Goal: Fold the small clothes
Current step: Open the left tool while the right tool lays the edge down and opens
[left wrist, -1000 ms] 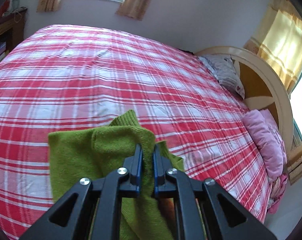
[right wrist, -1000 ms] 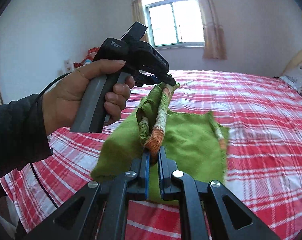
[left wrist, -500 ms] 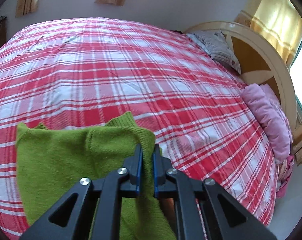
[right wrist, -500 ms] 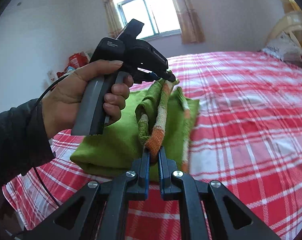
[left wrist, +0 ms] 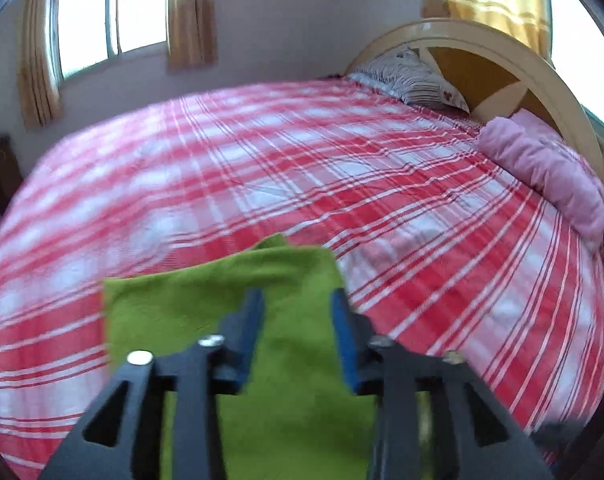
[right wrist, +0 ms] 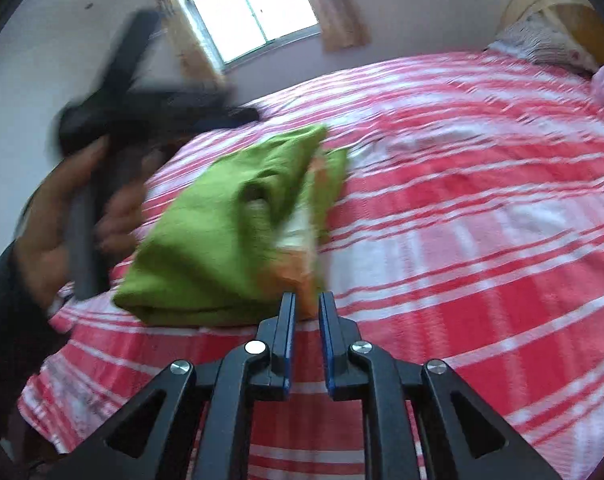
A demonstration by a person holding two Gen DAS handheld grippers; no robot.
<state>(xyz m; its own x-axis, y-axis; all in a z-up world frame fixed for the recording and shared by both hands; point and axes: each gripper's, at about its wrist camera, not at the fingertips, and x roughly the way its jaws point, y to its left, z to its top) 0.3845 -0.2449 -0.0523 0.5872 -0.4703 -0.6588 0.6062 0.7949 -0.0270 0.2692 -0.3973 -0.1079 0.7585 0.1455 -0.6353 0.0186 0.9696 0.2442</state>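
Green knitted garment (right wrist: 230,236) with an orange-and-white striped band lies folded in a thick bundle on the red-and-white plaid bed cover (right wrist: 481,248), near the bed's near-left corner in the right wrist view. Striped edge faces the right gripper (right wrist: 306,308); fold line runs along the bundle's near side.

Right gripper: jaws have just been opening, now a narrow gap apart. Tips sit just at the striped edge; no cloth pinched between the blue pads, as far as the blur allows.

Left gripper (left wrist: 298,312): jaws have just been opening, now standing well apart over the flat green top layer (left wrist: 230,300); nothing clamped, cloth lies below and between the fingers. In the right wrist view this gripper is a dark blur, held in a person's hand (right wrist: 58,216) with a dark sleeve, left of the bundle.

Surroundings: curved cream wooden headboard (left wrist: 501,52), patterned pillow (left wrist: 413,80), pink rolled blanket (left wrist: 549,172) at the bed's head; curtained window (right wrist: 254,8) on the far wall.
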